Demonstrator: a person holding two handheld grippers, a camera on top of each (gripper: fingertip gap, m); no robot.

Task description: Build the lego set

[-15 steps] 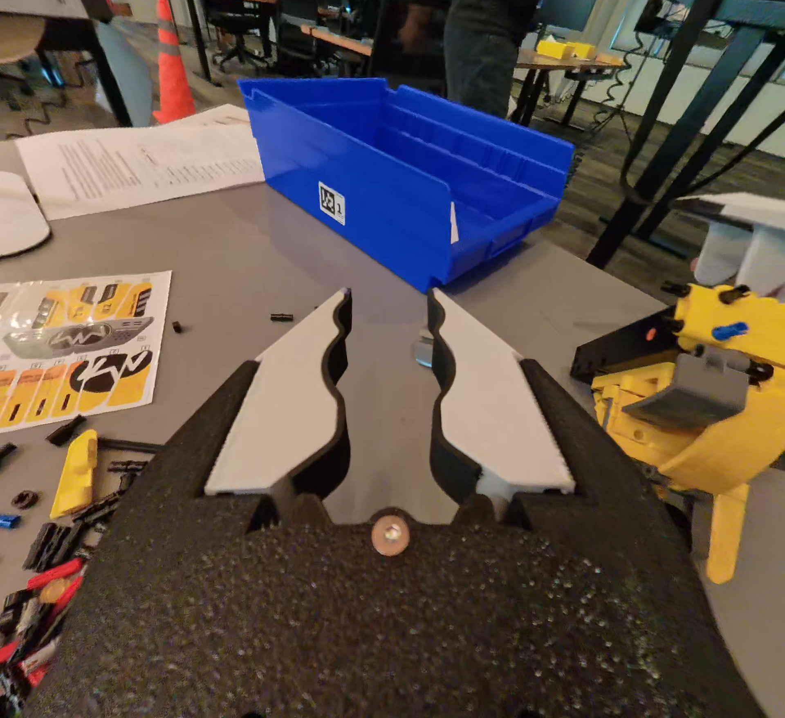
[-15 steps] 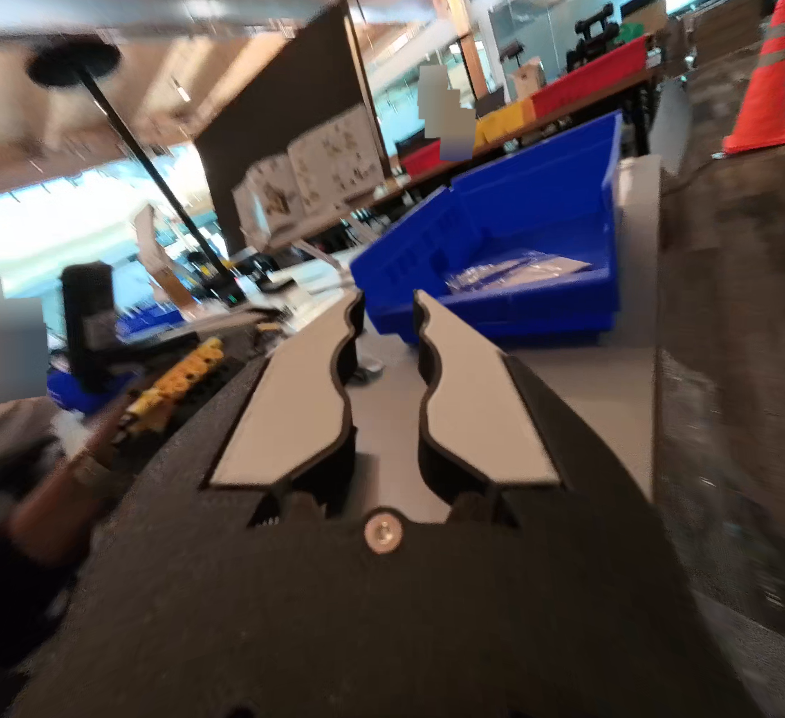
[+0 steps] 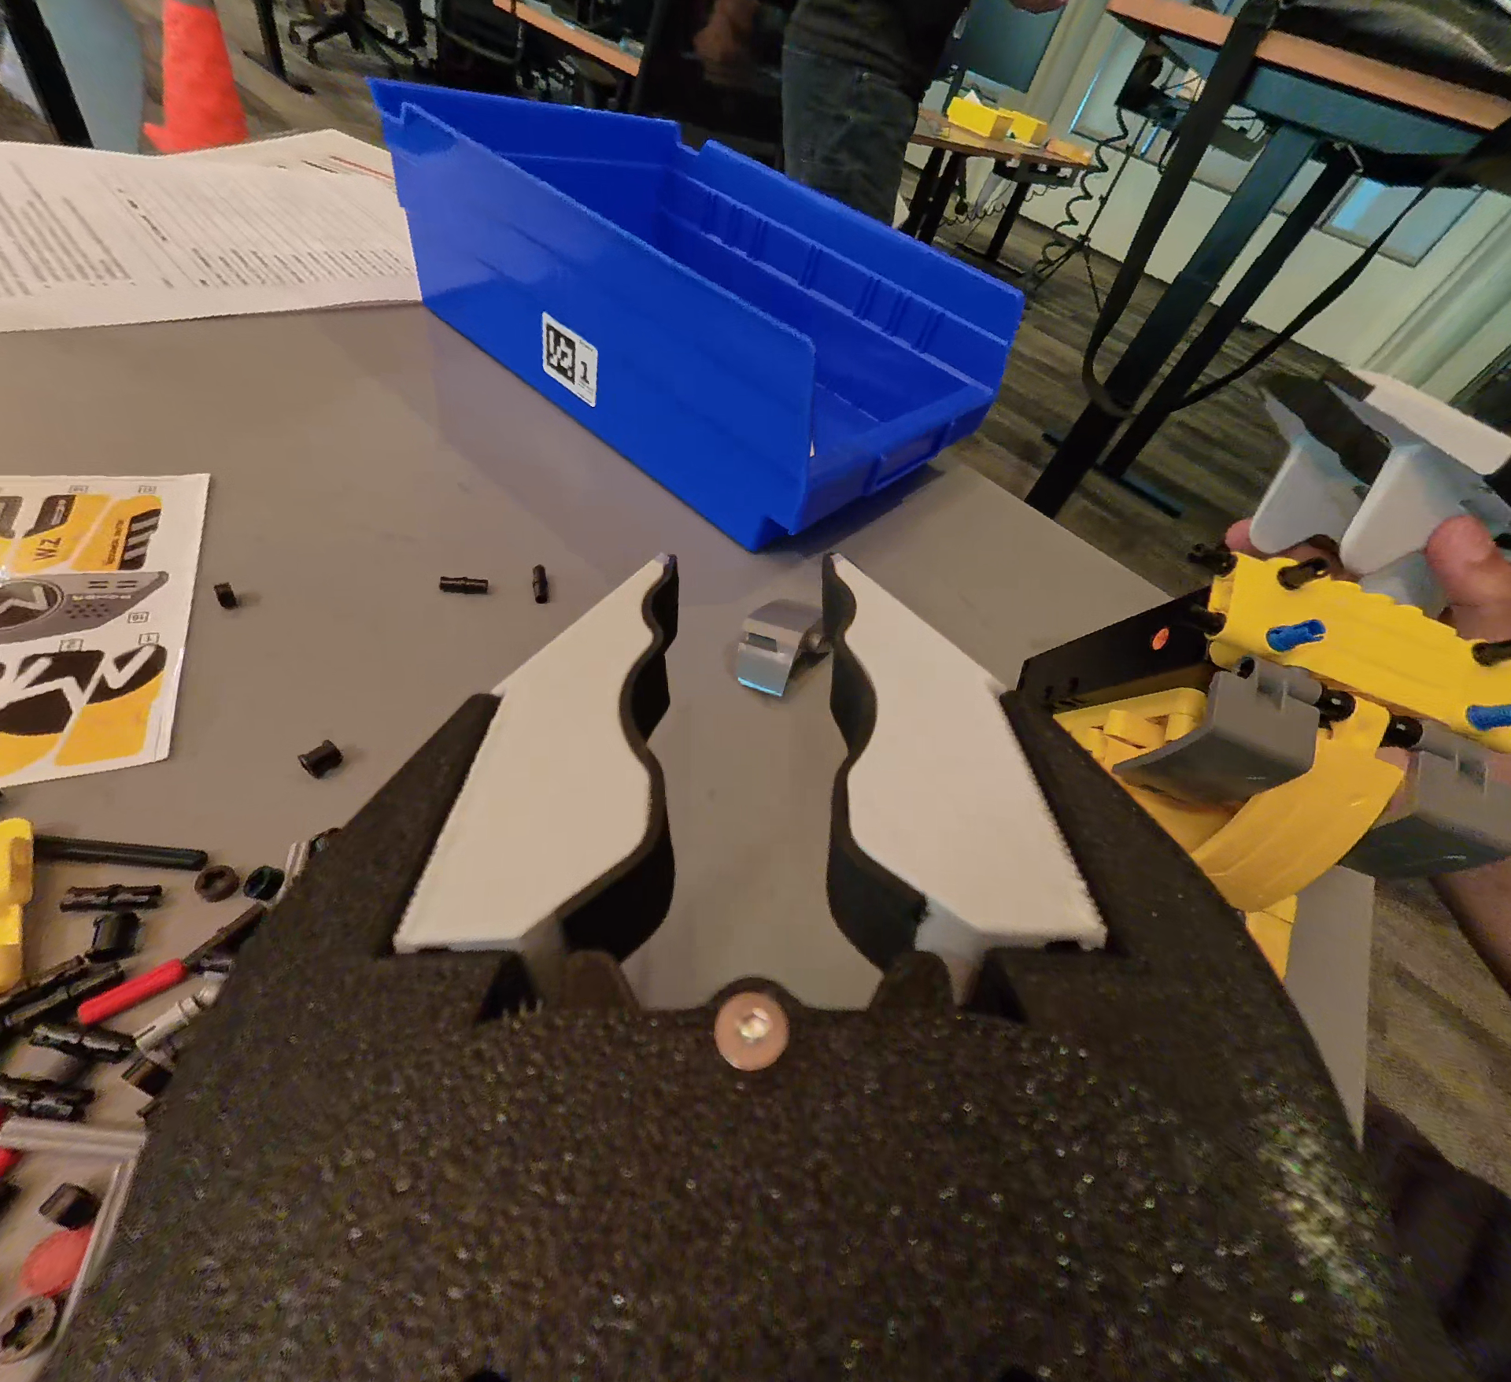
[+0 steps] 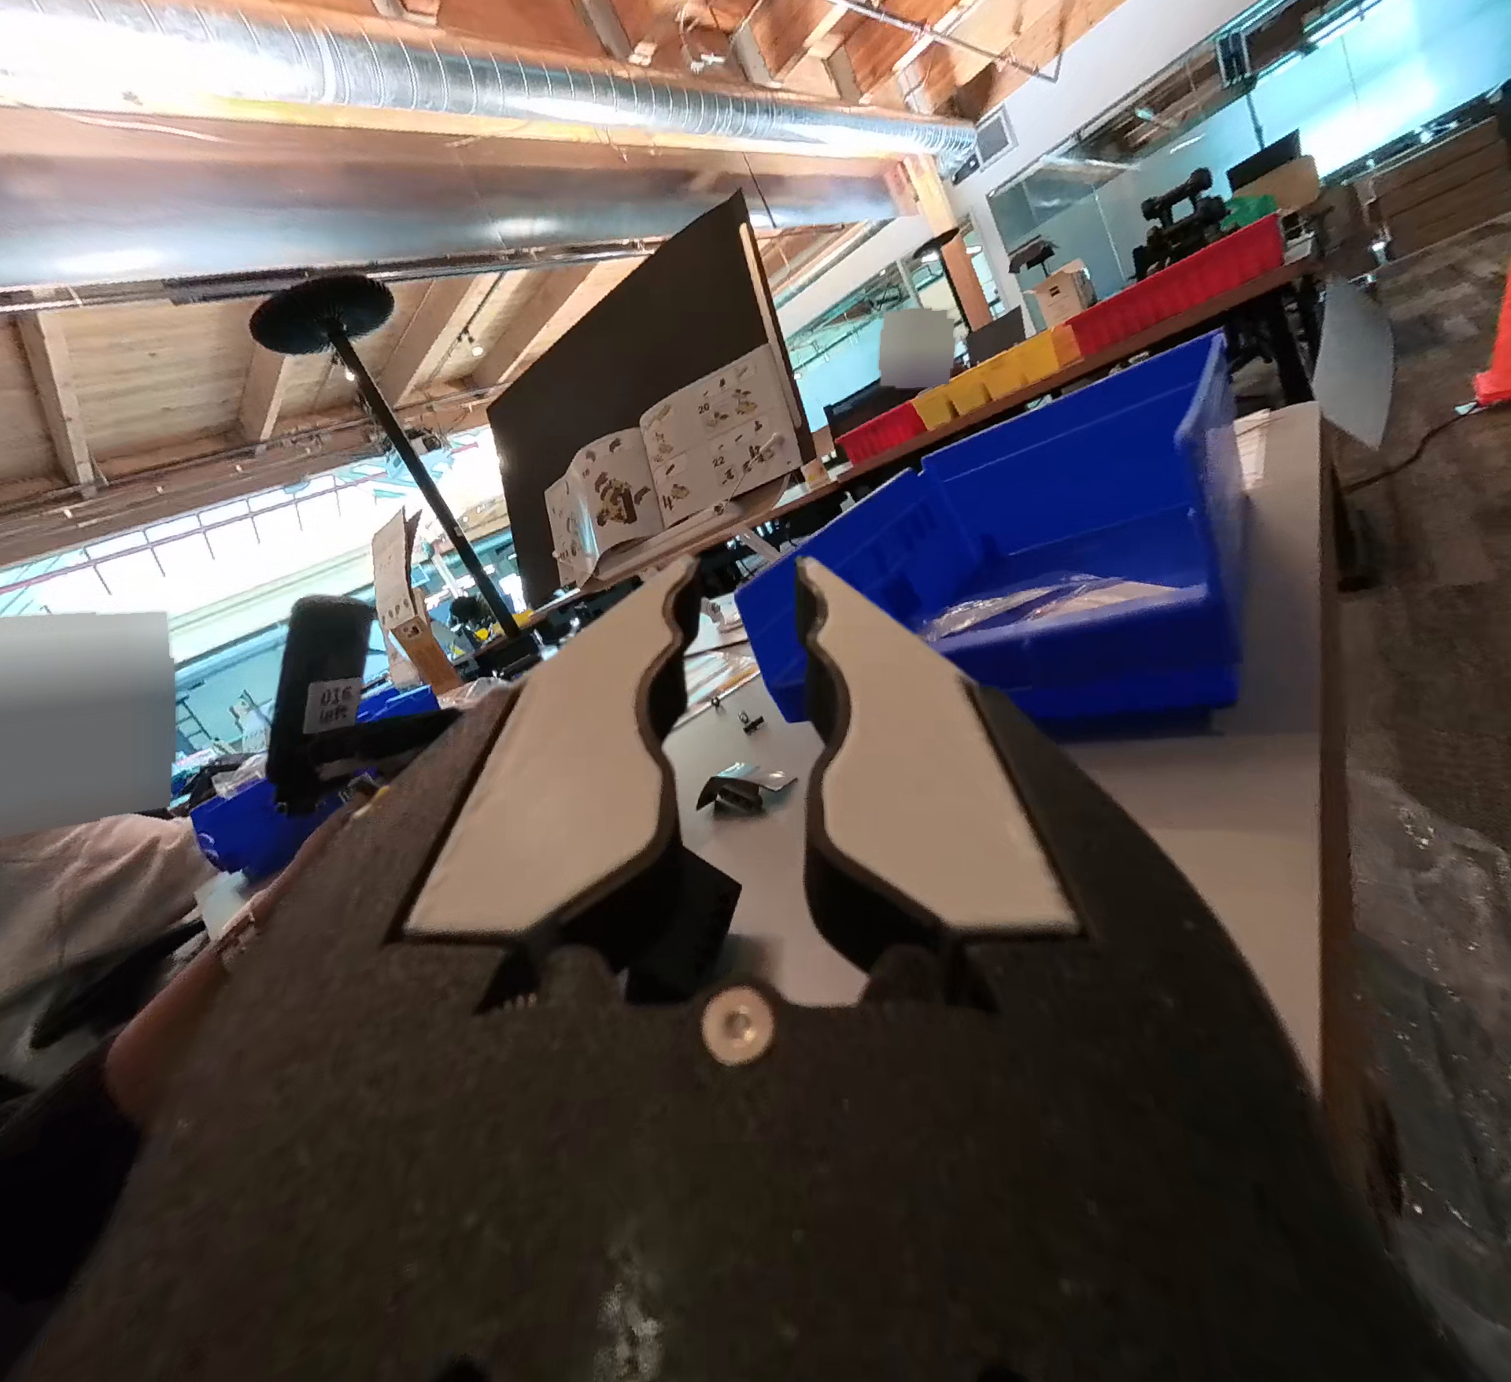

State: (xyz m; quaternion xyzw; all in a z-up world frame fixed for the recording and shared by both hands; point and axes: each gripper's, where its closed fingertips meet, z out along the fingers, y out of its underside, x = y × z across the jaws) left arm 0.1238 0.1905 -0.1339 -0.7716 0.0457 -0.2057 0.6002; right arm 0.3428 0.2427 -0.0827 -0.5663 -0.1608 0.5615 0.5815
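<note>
Left claw (image 3: 748,576) is held open and empty over a grey curved piece (image 3: 773,644) on the counter (image 3: 368,460); right claw (image 4: 746,576) is likewise open, empty

The left gripper (image 3: 748,578), black-bodied with two pale grey fingers (image 3: 564,762), points forward and slightly down, its jaws parted with nothing between the tips. The right gripper (image 4: 746,581), of the same build, tilts upward, its jaws likewise parted and empty.
</note>
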